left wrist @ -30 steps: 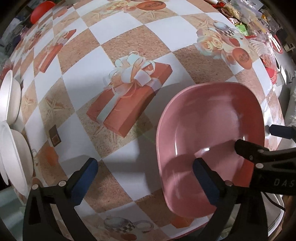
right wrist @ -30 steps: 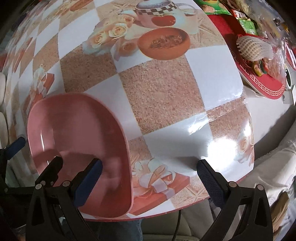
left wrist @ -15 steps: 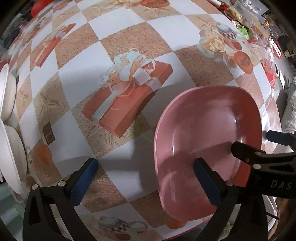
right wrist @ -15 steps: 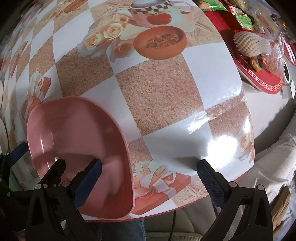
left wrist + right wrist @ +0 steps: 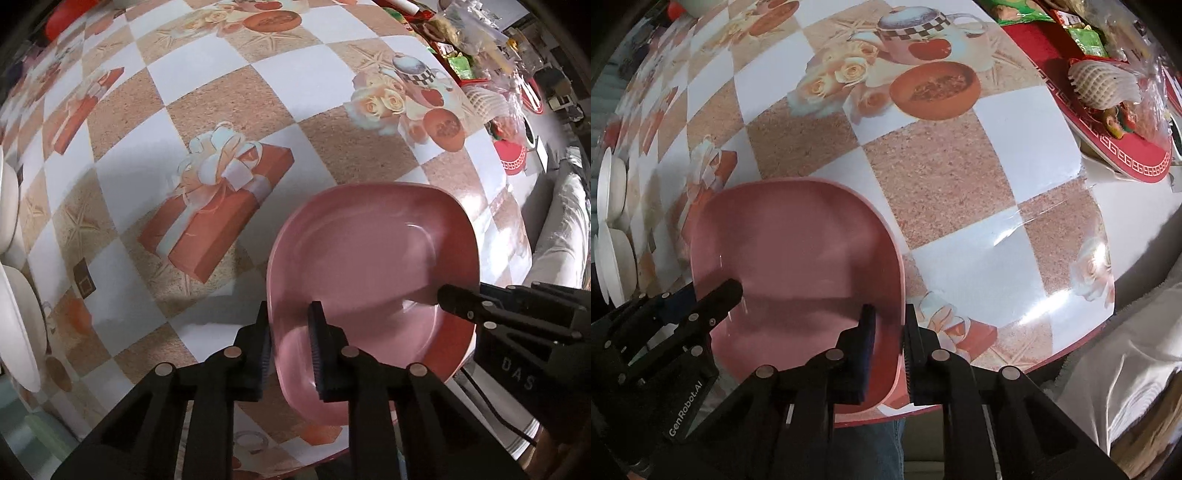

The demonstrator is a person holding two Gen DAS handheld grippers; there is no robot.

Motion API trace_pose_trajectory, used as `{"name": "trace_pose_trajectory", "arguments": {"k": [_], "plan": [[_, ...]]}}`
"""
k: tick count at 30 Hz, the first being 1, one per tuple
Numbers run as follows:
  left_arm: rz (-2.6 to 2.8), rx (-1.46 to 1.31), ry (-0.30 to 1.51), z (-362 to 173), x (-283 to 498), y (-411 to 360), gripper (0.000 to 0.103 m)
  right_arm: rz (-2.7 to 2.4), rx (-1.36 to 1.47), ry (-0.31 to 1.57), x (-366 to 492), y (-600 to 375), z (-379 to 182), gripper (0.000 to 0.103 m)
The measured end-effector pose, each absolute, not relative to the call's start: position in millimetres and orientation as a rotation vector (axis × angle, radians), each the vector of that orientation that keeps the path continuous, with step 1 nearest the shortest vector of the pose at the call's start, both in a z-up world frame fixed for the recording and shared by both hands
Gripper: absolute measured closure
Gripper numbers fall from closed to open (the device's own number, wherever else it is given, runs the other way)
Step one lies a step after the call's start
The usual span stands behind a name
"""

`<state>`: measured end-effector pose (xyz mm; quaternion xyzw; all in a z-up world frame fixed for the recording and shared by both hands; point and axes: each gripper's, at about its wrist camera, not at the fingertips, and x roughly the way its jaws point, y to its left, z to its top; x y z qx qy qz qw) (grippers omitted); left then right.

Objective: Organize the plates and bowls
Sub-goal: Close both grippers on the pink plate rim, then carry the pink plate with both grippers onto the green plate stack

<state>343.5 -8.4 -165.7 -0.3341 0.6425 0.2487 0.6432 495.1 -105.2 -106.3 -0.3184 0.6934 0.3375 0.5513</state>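
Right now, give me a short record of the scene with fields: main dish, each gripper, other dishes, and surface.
main dish: pink plate, flat on the table near its edge
left gripper: shut on the plate's left rim
right gripper: shut on the plate's right rim
other dishes: white bowls at the far left
surface: checkered tablecloth with gift-box prints

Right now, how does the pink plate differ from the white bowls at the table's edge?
The pink plate is squarish with rounded corners; the white bowls look round. The plate sits near the table's front edge, its opposite rims clamped by the left gripper and right gripper; the bowls sit ungripped at the far left edge. Both are plain and look empty.
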Motion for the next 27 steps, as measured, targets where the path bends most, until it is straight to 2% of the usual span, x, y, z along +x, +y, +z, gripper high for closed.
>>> {"name": "trace_pose_trajectory", "arguments": {"k": [10,27], "plan": [[0.606,-0.772,1.471,-172,313,-22,0.082,0.844,-0.837,1.620,456,-94,-104,0.088],[0.795,-0.876,1.454,-184,197,-8,0.081,1.017,-1.017,1.565,311,-56,-105,0.088]]}}
